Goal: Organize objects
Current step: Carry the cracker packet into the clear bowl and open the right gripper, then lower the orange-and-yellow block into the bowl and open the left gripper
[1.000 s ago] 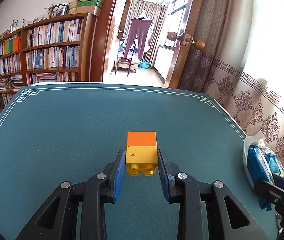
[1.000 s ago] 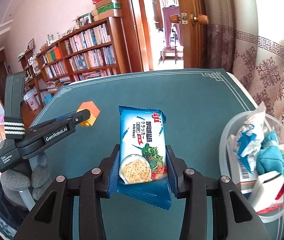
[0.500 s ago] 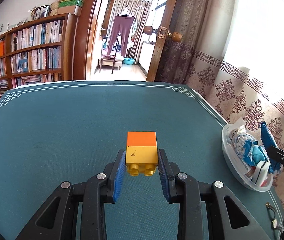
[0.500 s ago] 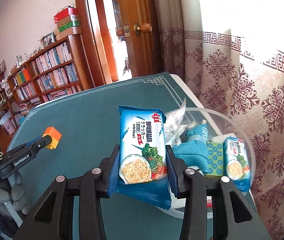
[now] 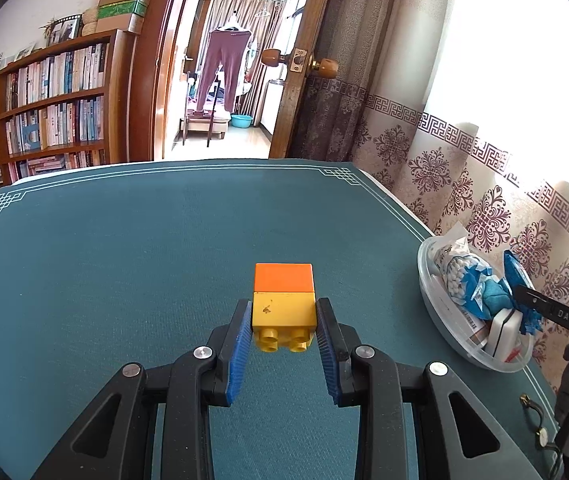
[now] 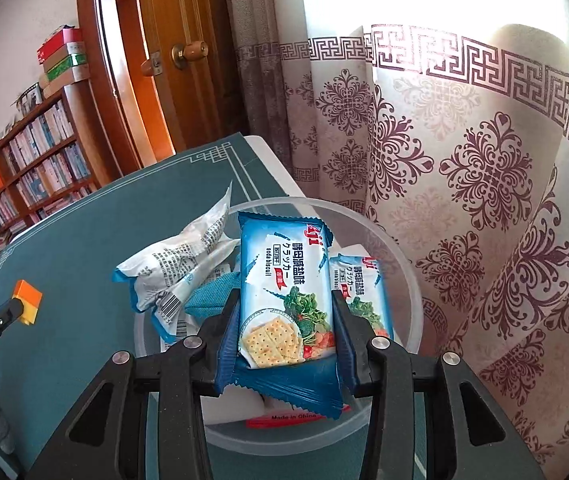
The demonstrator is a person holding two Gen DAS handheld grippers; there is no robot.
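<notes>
Cracker pack [image 6: 284, 296] is pinched tight in my right gripper [image 6: 284, 332], hanging right over the clear bowl [image 6: 412, 280], which sits at the table's edge by the curtain [image 6: 464, 160]. My left gripper [image 5: 284, 326] is clamped on the yellow half of a block [image 5: 283, 307], orange half poking out front, above the middle of the teal mat [image 5: 124, 260].

Surface is that mat with a white border line, covering the whole table. Room: bookshelf [image 5: 44, 120] at 10 o'clock in the left view, open door [image 5: 300, 80] at 12 with a hallway behind it, curtain from 1 to 3.

Left view shows the bowl from the side at 3 o'clock, with my right gripper just a black tip at its near side. Right view looks down into the bowl and catches the block at 9 o'clock.

In the bowl: a second cracker pack [image 6: 358, 284], a crumpled white wrapper [image 6: 180, 268], something teal [image 6: 208, 292], and a white and red pack at the bottom.
</notes>
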